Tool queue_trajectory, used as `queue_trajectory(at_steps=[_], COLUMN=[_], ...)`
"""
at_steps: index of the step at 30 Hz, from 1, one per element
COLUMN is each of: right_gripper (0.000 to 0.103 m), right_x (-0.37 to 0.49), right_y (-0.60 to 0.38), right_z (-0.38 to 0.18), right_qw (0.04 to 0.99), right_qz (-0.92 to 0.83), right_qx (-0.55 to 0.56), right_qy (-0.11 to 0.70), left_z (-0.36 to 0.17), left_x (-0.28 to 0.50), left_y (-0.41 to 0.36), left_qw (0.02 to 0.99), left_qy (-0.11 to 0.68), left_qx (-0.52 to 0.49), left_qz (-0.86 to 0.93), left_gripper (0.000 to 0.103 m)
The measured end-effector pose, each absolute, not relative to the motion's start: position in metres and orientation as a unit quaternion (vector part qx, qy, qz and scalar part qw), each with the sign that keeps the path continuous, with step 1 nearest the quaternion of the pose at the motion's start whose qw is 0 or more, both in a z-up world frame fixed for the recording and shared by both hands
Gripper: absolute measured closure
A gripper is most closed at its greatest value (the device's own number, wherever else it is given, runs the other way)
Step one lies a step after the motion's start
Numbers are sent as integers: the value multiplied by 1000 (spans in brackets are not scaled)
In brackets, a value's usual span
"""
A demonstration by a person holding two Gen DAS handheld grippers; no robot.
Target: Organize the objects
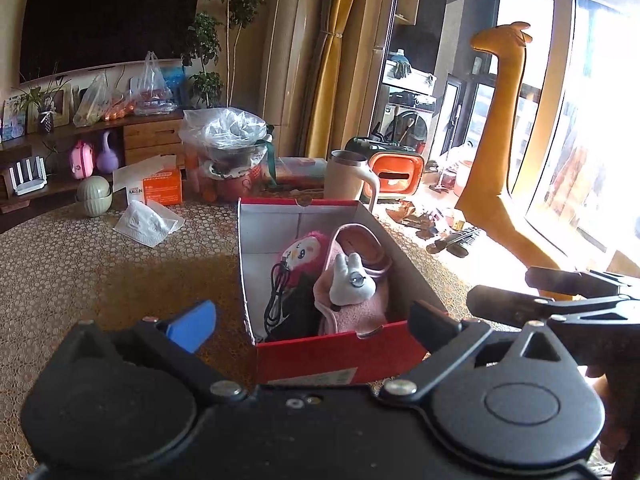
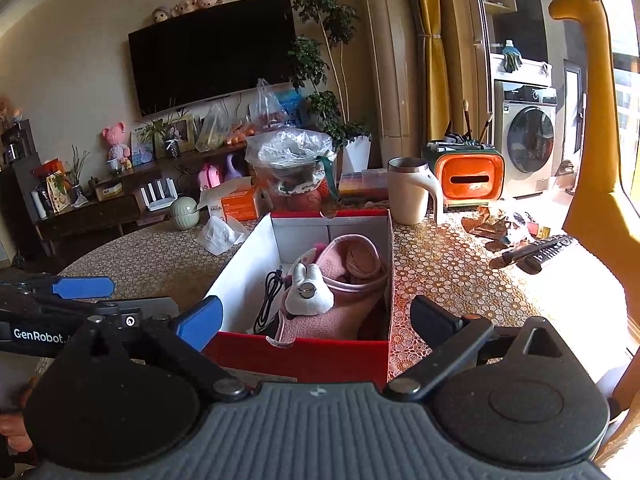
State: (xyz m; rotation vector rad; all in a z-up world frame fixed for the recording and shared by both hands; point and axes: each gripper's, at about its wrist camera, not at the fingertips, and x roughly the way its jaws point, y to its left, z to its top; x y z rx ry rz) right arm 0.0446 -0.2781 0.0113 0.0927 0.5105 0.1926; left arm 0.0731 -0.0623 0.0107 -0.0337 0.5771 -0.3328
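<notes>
A red shoebox with a white inside sits open on the patterned surface, low in the centre of both views. Inside it lie a pink slipper, a pink towel, a small white plush rabbit resting on the towel, a pink-haired doll and a coiled black cable along the box's left wall.

The left tongs stand wide apart at the bottom of the left view, one blue finger to the left of the box and one black finger to its right (nothing pressed between them). The right tongs are likewise spread wide in the right view, straddling the near end of the box without gripping it.

Beyond the box, toward the upper middle of the frame, stand a cream mug, an orange tissue holder and a pot covered with clear plastic. An orange carton and a folded white mask lie to the left of the box. A remote control lies at the right, near a tall yellow giraffe figure.
</notes>
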Motion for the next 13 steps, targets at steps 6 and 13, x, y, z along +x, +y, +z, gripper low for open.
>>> queue_trajectory(at_steps=[6, 13], right_gripper=[2, 2], right_x=[46, 48], right_y=[-279, -278], right_z=[11, 10], right_qw=[961, 960], right_qz=[86, 85], right_qx=[47, 49], right_qy=[259, 264], left_z=[12, 13], left_x=[73, 73], left_y=[-61, -58], left_qw=[946, 947], left_qy=[279, 275], left_qx=[-18, -20], left_qz=[-166, -165], left_gripper=[1, 1])
